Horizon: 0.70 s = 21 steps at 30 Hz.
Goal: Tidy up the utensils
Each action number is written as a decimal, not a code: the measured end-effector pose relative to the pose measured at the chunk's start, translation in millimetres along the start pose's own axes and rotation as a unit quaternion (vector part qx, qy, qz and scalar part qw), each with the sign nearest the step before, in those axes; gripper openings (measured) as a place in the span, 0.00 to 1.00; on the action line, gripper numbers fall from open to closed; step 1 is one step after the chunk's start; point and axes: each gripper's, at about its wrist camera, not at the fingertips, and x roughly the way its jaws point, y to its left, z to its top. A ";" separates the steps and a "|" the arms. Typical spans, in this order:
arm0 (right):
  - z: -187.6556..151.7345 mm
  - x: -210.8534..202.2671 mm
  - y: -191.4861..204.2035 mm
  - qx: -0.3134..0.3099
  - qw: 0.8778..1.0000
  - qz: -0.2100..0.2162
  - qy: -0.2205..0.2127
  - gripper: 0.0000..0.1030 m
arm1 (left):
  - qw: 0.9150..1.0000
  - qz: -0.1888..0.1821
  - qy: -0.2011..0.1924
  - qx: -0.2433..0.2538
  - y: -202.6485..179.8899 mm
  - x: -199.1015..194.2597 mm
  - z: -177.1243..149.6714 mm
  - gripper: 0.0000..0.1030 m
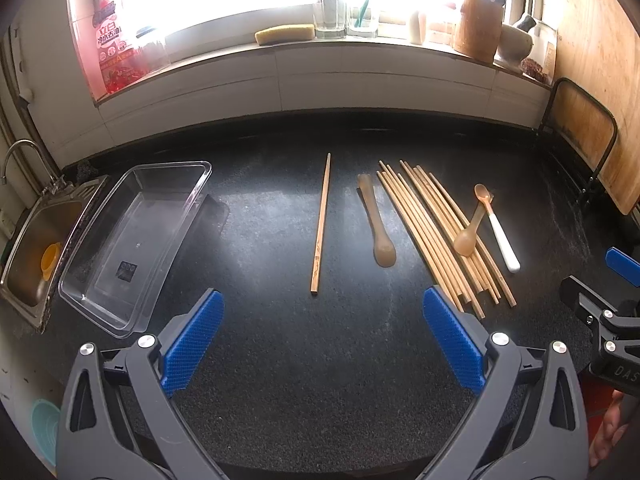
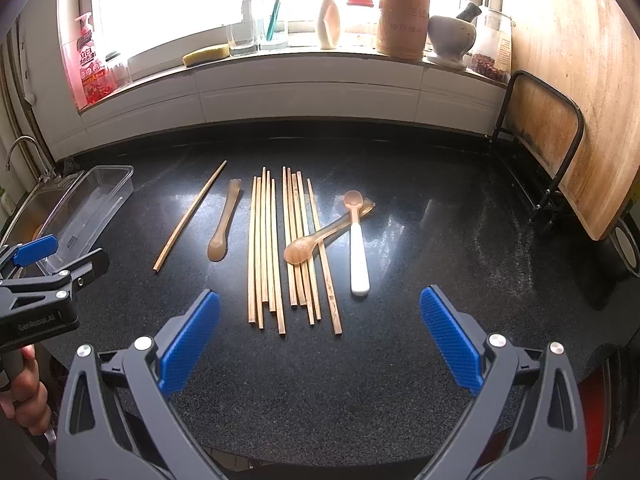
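Okay, left tool [image 1: 323,344] spread wide, nothing between its blue pads [image 1: 196,340], hovering above the counter [image 1: 280,360] with no contact. Right tool [image 2: 319,340] same: wide apart, empty, poised just short of the near ends of the chopstick bundle [image 2: 280,248].

Outward from there: the bundle lies roughly parallel, ends toward the tools, probably laid out so a tip-end pinch is easy. One single chopstick [image 1: 321,224] sits apart to the left, then a brown spoon [image 1: 378,224] between it and the bundle. A second brown spoon [image 2: 320,236] lies crossways on top of the bundle, its handle end touching a white-handled spoon [image 2: 357,244] just right of the sticks.

Clear plastic bin [image 1: 136,240] stands empty at far left beside the sink [image 1: 36,240], likely the destination. Nothing sorted yet by the look of it. The crossed spoon probably needs lifting first or the sticks will shift.
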 end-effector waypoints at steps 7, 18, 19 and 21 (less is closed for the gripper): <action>0.0 0.0 0.3 0.000 1.000 0.000 0.000 0.94 | 1.000 -0.001 0.001 0.001 -0.7 0.5 0.1 0.94; 0.5 1.9 -1.1 0.001 1.000 0.001 0.002 0.94 | 1.000 -0.001 0.003 0.001 -1.6 2.2 0.7 0.94; 0.6 2.5 -1.4 0.002 1.000 0.001 0.002 0.94 | 1.000 -0.001 0.004 0.001 -1.9 3.0 1.0 0.94; 0.9 3.8 -2.4 0.002 1.000 0.001 0.003 0.94 | 1.000 0.001 0.005 0.001 -2.7 5.4 1.7 0.94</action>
